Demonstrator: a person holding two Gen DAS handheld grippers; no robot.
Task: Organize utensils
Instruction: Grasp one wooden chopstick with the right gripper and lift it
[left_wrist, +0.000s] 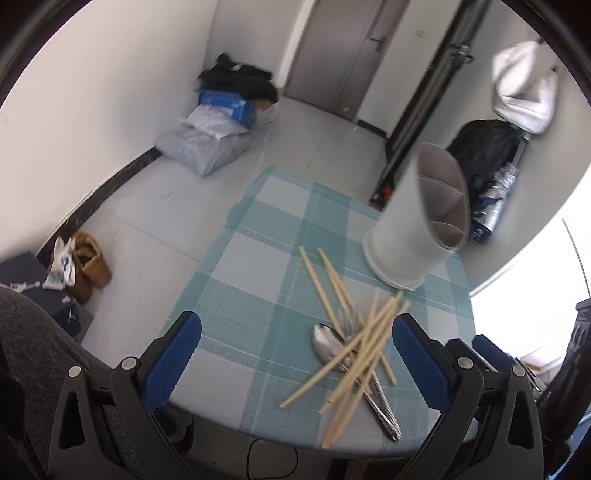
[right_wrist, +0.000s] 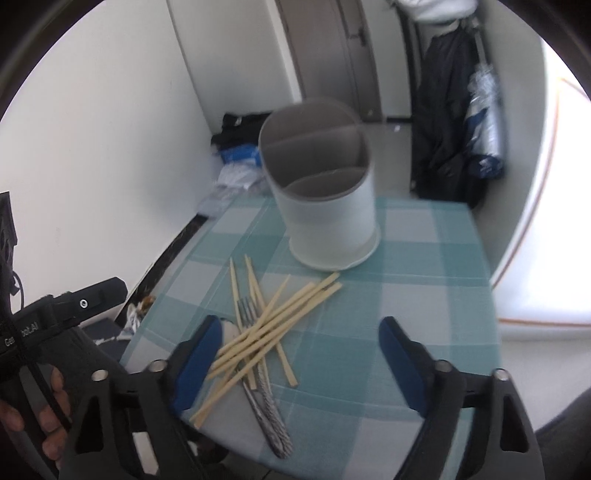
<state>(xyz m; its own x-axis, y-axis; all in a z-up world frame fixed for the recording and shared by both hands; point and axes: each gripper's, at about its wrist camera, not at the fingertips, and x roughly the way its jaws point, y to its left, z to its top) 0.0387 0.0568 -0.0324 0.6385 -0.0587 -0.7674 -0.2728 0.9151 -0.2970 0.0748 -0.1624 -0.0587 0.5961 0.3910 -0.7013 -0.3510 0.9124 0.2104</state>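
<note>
A pile of several pale wooden chopsticks (left_wrist: 354, 347) lies crossed over a metal spoon (left_wrist: 325, 343) and a fork (right_wrist: 247, 306) near the front edge of a table with a teal checked cloth (left_wrist: 258, 266). Behind the pile stands a white holder (right_wrist: 325, 206) with three compartments, all bare inside. My left gripper (left_wrist: 297, 328) hovers open above the table's front, with the pile by its right finger. In the right wrist view my right gripper (right_wrist: 301, 326) is open, with the chopsticks (right_wrist: 273, 328) below it near its left finger and no pad touching them.
The table's front edge (left_wrist: 258, 432) runs just under both grippers, with grey floor to the left. A hand (right_wrist: 51, 406) holds the left gripper's black body (right_wrist: 92, 295) at the far left. Bags and clothes (left_wrist: 221, 122) lie by the wall, and a brown boot (left_wrist: 88, 266) sits on the floor.
</note>
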